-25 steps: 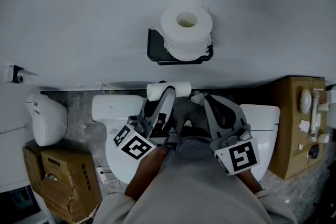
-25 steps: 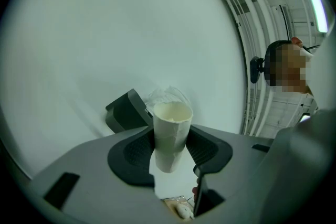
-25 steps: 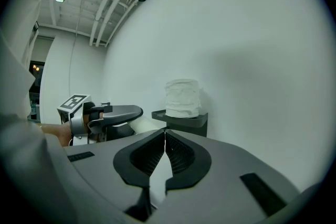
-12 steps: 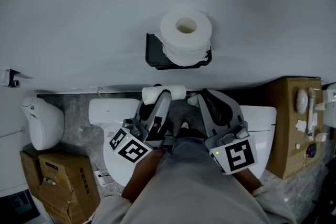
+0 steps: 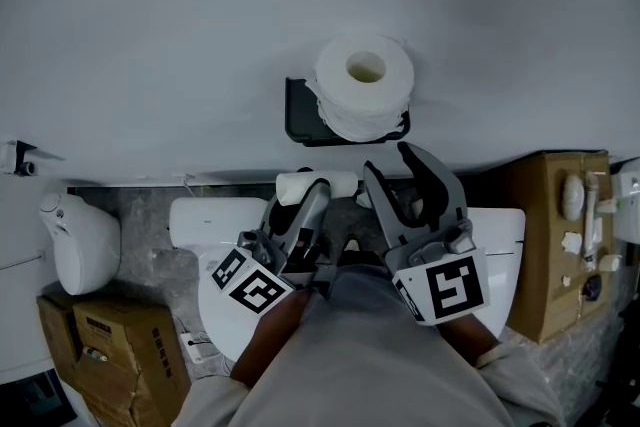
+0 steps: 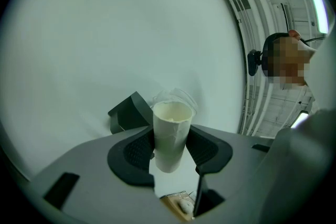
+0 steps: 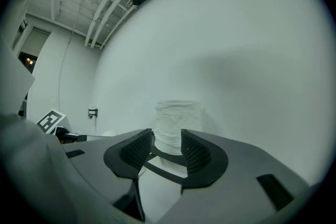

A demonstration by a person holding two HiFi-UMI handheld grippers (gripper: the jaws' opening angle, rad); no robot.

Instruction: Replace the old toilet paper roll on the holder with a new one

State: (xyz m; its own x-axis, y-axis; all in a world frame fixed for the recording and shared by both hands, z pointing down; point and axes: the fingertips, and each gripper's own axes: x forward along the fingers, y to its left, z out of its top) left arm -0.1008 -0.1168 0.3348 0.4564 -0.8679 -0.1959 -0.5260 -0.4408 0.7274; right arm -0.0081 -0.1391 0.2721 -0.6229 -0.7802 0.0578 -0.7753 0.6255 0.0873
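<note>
A full white toilet paper roll [image 5: 364, 85] sits on the black wall holder [image 5: 298, 120]. My left gripper [image 5: 312, 193] is below it, shut on a bare cardboard tube [image 5: 335, 183]. In the left gripper view the tube [image 6: 170, 131] stands upright between the pads, with the holder [image 6: 127, 113] behind it. My right gripper [image 5: 392, 162] is just under the roll's right side. Its jaws have just been opening and nothing is between them. In the right gripper view the roll [image 7: 177, 120] stands a little beyond the open right gripper [image 7: 167, 152].
A plain white wall fills the upper half of the head view. Below are two white toilets [image 5: 205, 215] [image 5: 500, 225], a white fixture [image 5: 80, 237] at the left, and cardboard boxes [image 5: 100, 345] [image 5: 555, 245] on either side.
The right gripper has risen toward the roll and gone from shut to open. The left gripper keeps its place with the tube.
</note>
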